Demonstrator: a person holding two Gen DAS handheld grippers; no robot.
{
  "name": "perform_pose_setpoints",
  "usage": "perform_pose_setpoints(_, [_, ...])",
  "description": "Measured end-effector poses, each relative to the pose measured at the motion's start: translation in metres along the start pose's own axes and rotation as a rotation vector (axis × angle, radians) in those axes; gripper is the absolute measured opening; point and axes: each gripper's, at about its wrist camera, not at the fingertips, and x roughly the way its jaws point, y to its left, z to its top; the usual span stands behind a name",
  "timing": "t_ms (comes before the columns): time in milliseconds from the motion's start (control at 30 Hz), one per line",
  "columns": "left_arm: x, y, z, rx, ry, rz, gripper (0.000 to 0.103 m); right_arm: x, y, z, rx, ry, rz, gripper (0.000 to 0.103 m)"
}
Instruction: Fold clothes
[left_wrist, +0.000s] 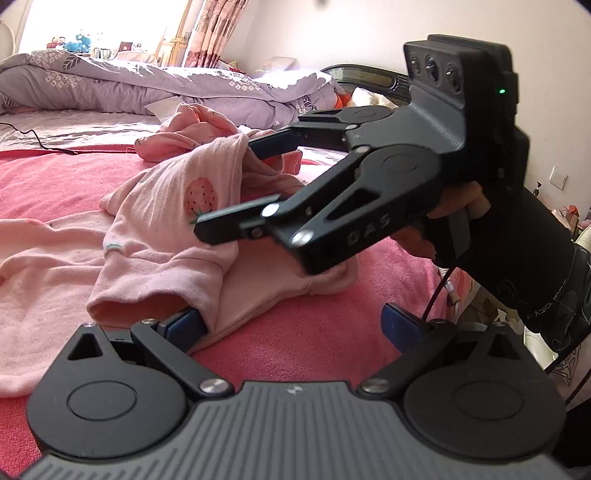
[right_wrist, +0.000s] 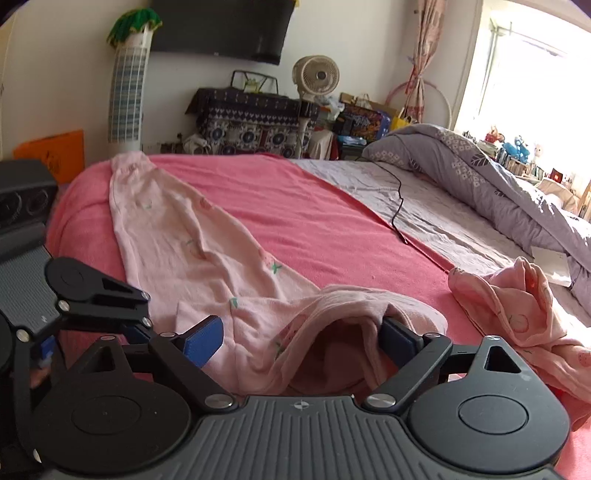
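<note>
Left wrist view: "DAS" on right hand-held gripper (left_wrist: 236, 184).

"DAS" on right gripper (left_wrist: 236, 188) linkage

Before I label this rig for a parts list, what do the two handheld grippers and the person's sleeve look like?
Both are matte black linkage grippers with silver pivot screws, round side discs and blue finger pads. The left gripper has a ribbed grey body. The right gripper bears raised letters "DAS", a boxy top with round lenses, a green light and a black cable. The black sleeve has faint grey print.
</note>
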Motion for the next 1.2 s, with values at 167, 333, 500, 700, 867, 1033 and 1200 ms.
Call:
perform_pose_setpoints(167, [0.001,0.000,-0.002,0.005,0.004,-0.003,0.100,0.031,0.006,-0.016,-0.073,0.129,-0.030,0.094])
perform_pose_setpoints(333, [-0.004,0.002,0.003,-0.009,-0.018,0.000,0.100,0.032,-0.002,-0.023,-0.022,0.121,0.004,0.094])
perform_pose_setpoints(500, [-0.051,0.025,0.017,-0.115,-0.175,0.023,0.100,0.005,-0.010,-0.035,0.018,0.035,0.028,0.094])
perform_pose_setpoints(700, [-0.034,0.057,0.034,-0.276,-0.105,0.265,0.100,-0.021,-0.009,-0.058,0.106,-0.045,-0.016,0.094])
perform_pose_setpoints(867, [0.002,0.062,0.026,-0.348,-0.028,0.310,0.099,-0.032,-0.004,-0.077,0.173,-0.079,-0.079,0.096])
perform_pose_setpoints(1033, [0.007,0.049,0.024,-0.307,-0.020,0.398,0.092,-0.033,0.000,-0.099,0.238,-0.121,-0.110,0.099])
perform_pose_setpoints(1200, [0.006,0.040,0.020,-0.282,-0.007,0.449,0.076,-0.033,0.002,-0.115,0.301,-0.163,-0.141,0.102])
